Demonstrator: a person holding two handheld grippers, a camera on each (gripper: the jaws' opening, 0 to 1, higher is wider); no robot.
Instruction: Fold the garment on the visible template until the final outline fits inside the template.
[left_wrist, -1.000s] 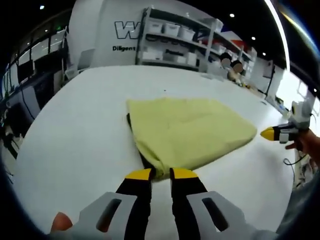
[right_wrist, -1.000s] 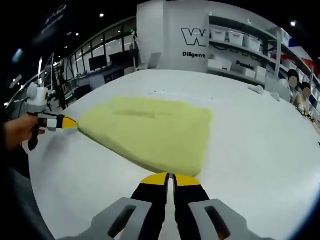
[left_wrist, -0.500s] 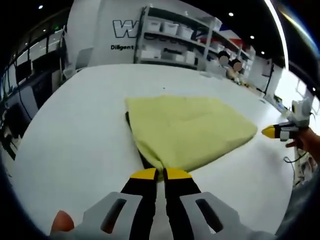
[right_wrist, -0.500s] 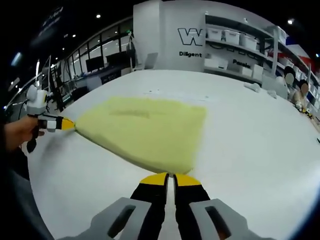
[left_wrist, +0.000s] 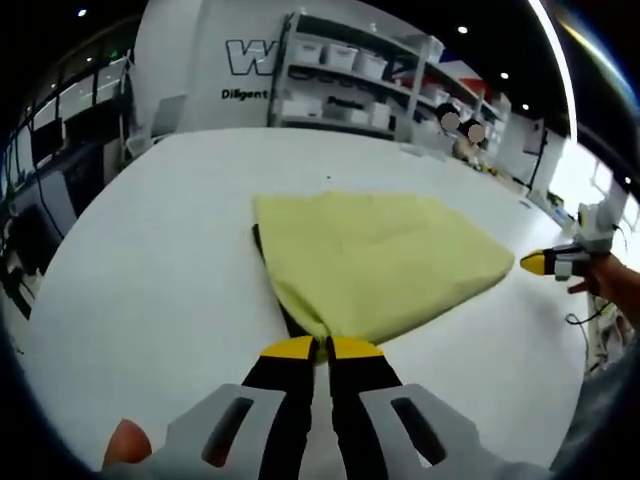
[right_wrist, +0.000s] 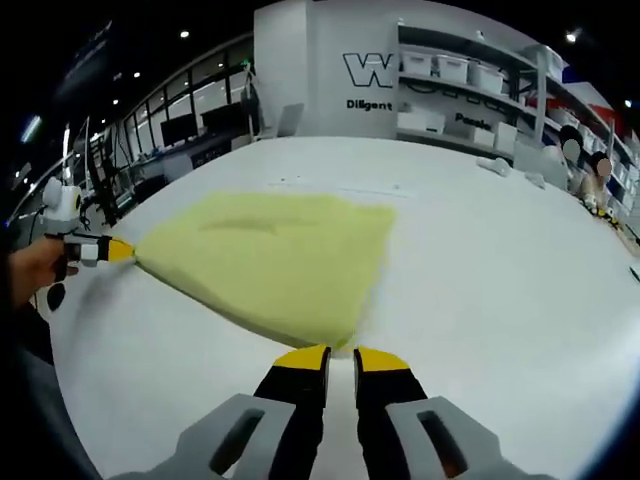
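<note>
A folded yellow garment (left_wrist: 375, 260) lies flat on the white table (left_wrist: 150, 250). A dark template edge (left_wrist: 259, 243) shows from under its left side. My left gripper (left_wrist: 322, 348) is shut on the garment's near corner. In the right gripper view this gripper (right_wrist: 112, 250), held by a hand, pinches the garment's (right_wrist: 270, 255) left corner. My right gripper (right_wrist: 343, 358) stands just short of the garment's near corner, its jaws slightly parted and empty. In the left gripper view the right gripper (left_wrist: 540, 263) sits a little off the garment's right edge.
Shelves with white bins (left_wrist: 345, 85) stand along the back wall behind the table. People (right_wrist: 585, 165) sit at the table's far right side. A row of desks with monitors (right_wrist: 190, 135) runs along the left. The table (right_wrist: 500, 280) is wide around the garment.
My left gripper has closed on the garment's near corner. My right gripper's jaws have parted a little and it has drawn back from the garment's edge.
</note>
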